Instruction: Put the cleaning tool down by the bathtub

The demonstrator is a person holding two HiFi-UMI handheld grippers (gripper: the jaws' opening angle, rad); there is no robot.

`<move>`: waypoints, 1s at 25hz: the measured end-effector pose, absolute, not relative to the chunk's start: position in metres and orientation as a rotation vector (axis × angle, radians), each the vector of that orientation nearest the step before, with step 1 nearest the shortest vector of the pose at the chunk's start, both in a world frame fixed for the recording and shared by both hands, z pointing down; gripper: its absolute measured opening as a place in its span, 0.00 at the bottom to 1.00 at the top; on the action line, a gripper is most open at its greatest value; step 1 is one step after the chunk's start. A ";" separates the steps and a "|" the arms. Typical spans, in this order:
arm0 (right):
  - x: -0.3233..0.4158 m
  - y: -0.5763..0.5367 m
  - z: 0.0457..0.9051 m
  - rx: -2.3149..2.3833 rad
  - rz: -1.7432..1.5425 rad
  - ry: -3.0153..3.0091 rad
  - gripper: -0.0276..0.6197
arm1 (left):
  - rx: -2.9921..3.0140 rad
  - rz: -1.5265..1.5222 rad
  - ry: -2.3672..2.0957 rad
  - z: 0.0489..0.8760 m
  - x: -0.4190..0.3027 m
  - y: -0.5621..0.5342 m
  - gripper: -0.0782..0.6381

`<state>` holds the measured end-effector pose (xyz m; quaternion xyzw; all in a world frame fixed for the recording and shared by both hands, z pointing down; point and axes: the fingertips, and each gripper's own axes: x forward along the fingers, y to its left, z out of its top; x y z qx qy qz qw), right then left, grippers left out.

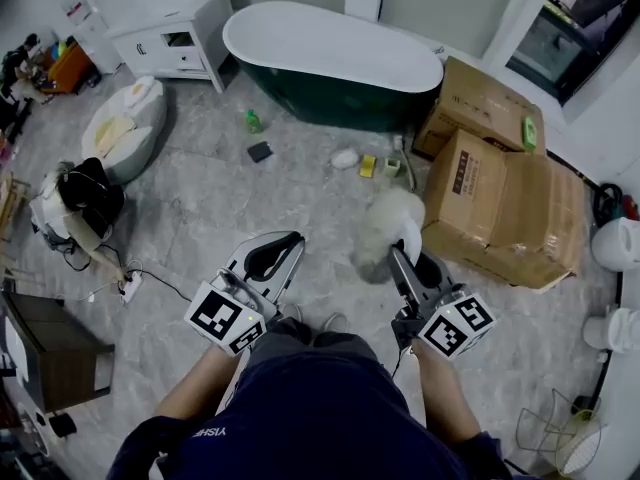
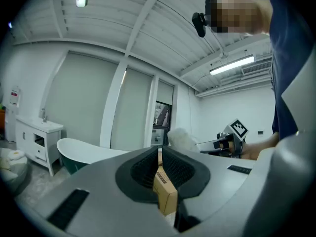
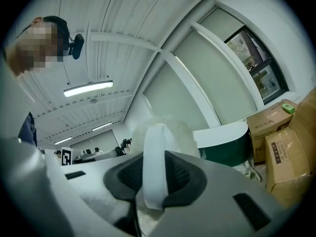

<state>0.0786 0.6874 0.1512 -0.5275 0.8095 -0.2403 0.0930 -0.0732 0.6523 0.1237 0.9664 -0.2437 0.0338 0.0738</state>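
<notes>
The white fluffy cleaning tool [image 1: 385,223] is clamped in the right hand-held gripper [image 3: 157,174], its handle [image 3: 154,152] shown only in that gripper's view; the left hand-held gripper [image 2: 160,154] is closed, empty.

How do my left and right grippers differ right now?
The right gripper is shut on the cleaning tool, gripping its white handle; the left gripper holds nothing. The right's jaws stand apart around that handle; the left's are together. Both point toward the bathtub, roughly level.
</notes>
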 end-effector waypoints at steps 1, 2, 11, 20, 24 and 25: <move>0.078 0.688 0.152 -1.564 -0.716 2.404 0.18 | 2.901 0.102 -0.737 0.124 -0.074 0.653 0.18; 0.079 0.689 0.153 -1.561 -0.721 2.406 0.18 | 2.900 0.103 -0.741 0.124 -0.074 0.654 0.18; 0.088 0.699 0.161 -1.544 -0.753 2.416 0.18 | 2.896 0.112 -0.762 0.126 -0.064 0.663 0.18; 0.112 0.710 0.165 -1.565 -0.754 2.394 0.18 | 2.905 0.108 -0.765 0.126 -0.046 0.669 0.18; 0.121 0.709 0.165 -1.564 -0.748 2.389 0.18 | 2.909 0.105 -0.776 0.125 -0.040 0.668 0.18; 0.123 0.708 0.165 -1.560 -0.745 2.390 0.18 | 2.910 0.105 -0.779 0.125 -0.039 0.667 0.18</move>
